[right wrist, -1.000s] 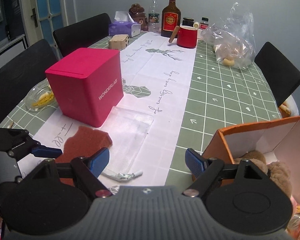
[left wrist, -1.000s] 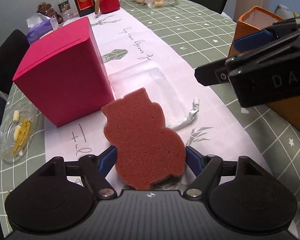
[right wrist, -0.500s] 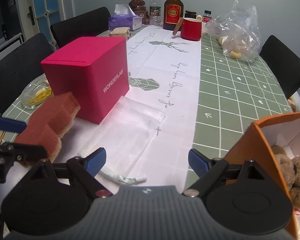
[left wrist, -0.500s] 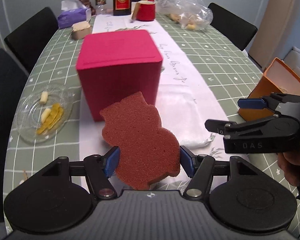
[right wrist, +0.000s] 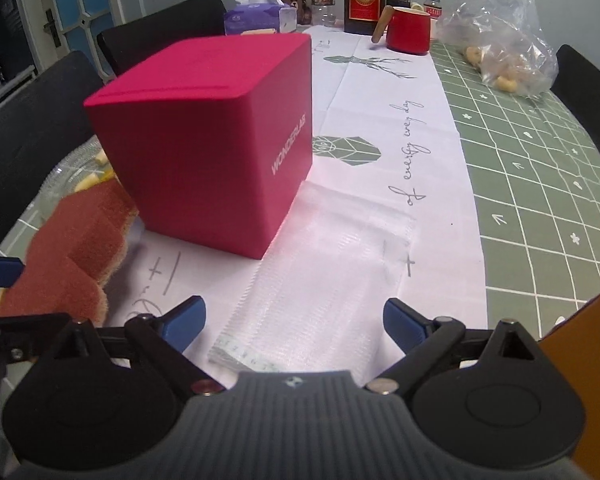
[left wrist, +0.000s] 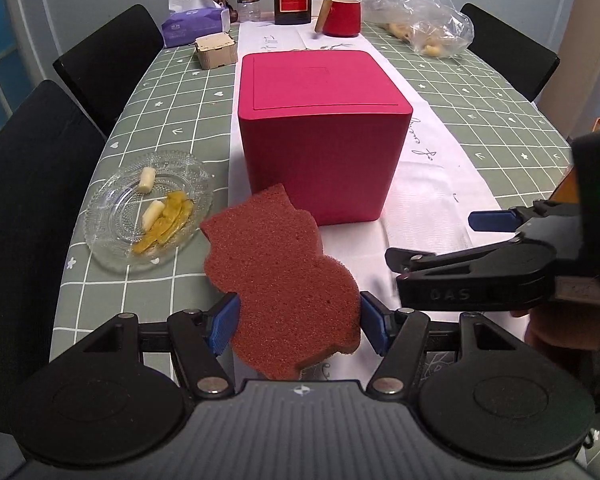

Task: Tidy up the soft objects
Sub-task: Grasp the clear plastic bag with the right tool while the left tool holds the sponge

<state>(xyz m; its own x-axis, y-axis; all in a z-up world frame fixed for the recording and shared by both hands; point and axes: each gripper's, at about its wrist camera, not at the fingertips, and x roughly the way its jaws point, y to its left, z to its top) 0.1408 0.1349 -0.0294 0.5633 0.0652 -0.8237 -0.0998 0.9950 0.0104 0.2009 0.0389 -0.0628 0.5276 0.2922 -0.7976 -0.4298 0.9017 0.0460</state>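
My left gripper (left wrist: 298,320) pinches a reddish-brown, animal-shaped foam sponge (left wrist: 278,280) between its blue pads, which press its lower sides. In the left wrist view the sponge fills the lower centre of the frame, raised above the white table runner (left wrist: 432,168), with its eared top pointing up toward the magenta cube-shaped box (left wrist: 320,128) in the middle. A clear glass dish (left wrist: 112,204) with yellow scraps lies at centre left.

My right gripper (right wrist: 294,320) is spread wide with nothing between its fingers. In the right wrist view, at lower centre, it hangs over a white mesh pouch (right wrist: 328,264) lying flat on the runner just beside the box. The orange cardboard box (right wrist: 580,336) shows as an edge at the lower right.
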